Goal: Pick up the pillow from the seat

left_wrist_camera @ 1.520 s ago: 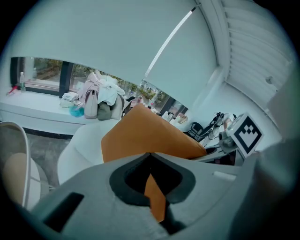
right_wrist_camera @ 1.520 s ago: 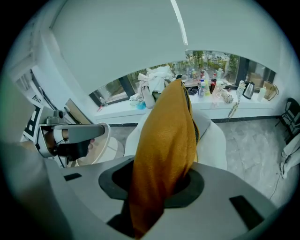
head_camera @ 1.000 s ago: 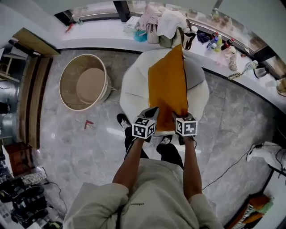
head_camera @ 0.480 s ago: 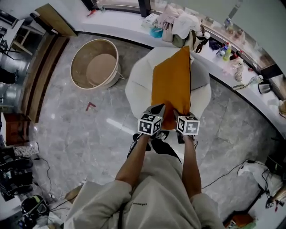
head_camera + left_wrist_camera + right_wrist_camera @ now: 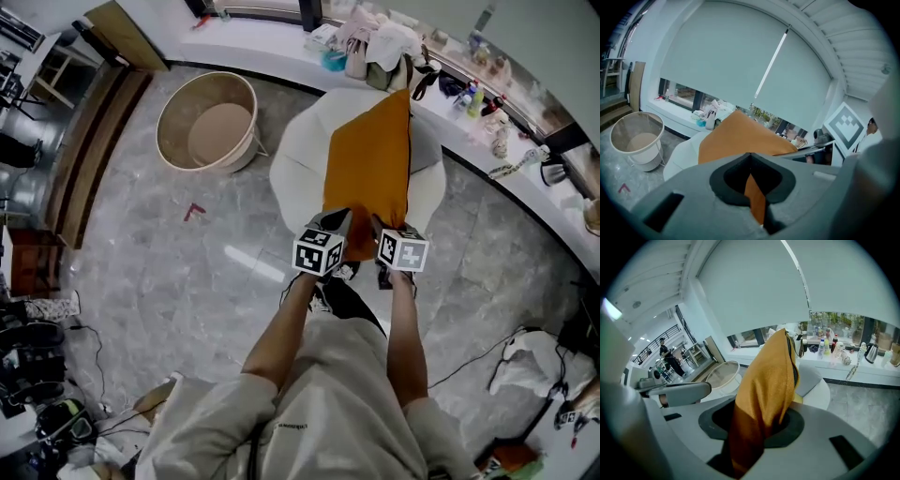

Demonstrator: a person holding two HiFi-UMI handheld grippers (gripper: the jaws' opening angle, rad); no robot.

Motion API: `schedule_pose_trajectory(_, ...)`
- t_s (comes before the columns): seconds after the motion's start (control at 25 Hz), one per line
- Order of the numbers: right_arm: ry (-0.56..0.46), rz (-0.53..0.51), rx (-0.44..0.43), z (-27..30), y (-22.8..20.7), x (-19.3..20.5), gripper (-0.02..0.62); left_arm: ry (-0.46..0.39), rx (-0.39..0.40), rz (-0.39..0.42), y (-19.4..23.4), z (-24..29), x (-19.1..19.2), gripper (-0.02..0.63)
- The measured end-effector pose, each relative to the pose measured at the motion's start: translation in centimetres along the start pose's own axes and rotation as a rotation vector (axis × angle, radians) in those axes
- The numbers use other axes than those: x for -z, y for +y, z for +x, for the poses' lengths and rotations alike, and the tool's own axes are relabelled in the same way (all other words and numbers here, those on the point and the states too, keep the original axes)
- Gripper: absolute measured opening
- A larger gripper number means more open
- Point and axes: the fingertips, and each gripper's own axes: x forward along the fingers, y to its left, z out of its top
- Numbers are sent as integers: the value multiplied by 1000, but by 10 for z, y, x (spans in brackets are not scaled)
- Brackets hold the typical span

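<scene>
You hold the pillow (image 5: 367, 169) by its near edge, the left gripper (image 5: 337, 223) and right gripper (image 5: 379, 227) each clamped on a fold of orange fabric. A grip at each near corner likely shares the load. The pillow slants over the seat (image 5: 298, 159); whether it's fully clear can't be told.

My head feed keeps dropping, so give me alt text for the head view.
Seen from above, the person's left tool and right tool each grip the near edge of an orange pillow that stretches away over a white round chair. A round beige tub stands on the grey marble floor to the left; a cluttered white ledge runs behind the chair.
</scene>
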Motion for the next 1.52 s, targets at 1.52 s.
schedule_pose_trajectory(1.52,-32,-12,47,-68,42,69,147,-26,-5,-1,-45,-81,66,9)
